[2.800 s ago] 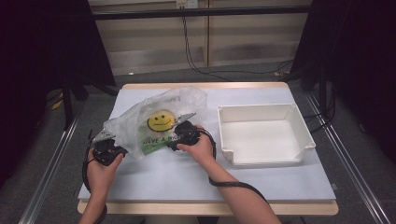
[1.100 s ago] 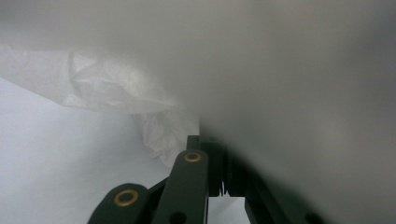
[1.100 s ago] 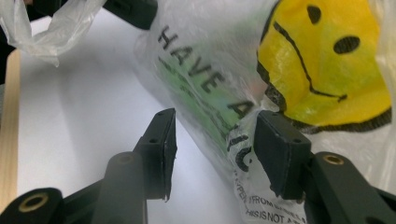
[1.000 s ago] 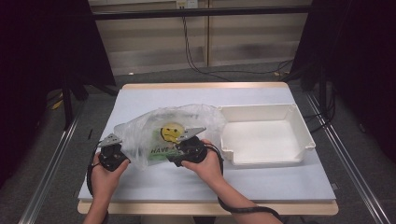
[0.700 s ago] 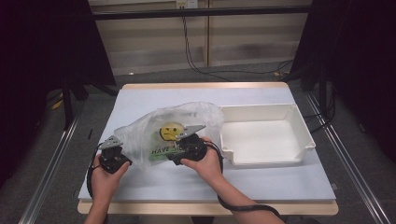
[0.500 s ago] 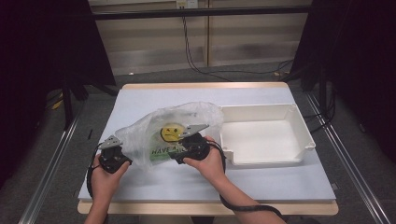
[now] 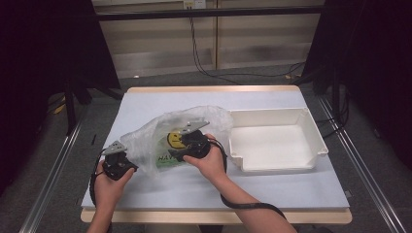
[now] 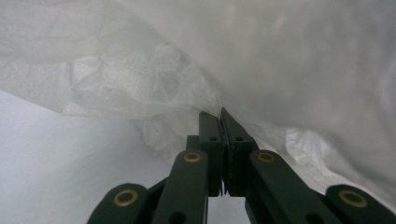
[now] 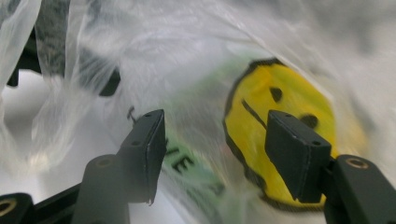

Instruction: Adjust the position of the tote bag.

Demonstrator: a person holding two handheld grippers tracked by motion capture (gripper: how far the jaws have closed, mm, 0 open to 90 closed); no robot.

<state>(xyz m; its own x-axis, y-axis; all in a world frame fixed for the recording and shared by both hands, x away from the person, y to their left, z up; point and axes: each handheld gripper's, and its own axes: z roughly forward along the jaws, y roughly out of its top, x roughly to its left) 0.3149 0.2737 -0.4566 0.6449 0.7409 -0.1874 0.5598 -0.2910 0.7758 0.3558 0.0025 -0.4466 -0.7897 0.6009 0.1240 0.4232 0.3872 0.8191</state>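
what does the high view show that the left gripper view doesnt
High view alone: the white tray beside the bag, the right gripper with jaws apart at the yellow smiley print, and both hands. Left gripper view alone: the left gripper shut on a fold of film, seen close. Shared: the clear plastic bag on the white table.

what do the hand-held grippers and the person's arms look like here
Both are black. The left hand-held gripper and right hand-held gripper each carry a grey three-cornered plate on top and trail a black cable toward the table's near edge. Up close, the jaws are flat black blocks on black link arms joined with brass-coloured rivets. The forearms are bare, with no sleeves or gloves in view.
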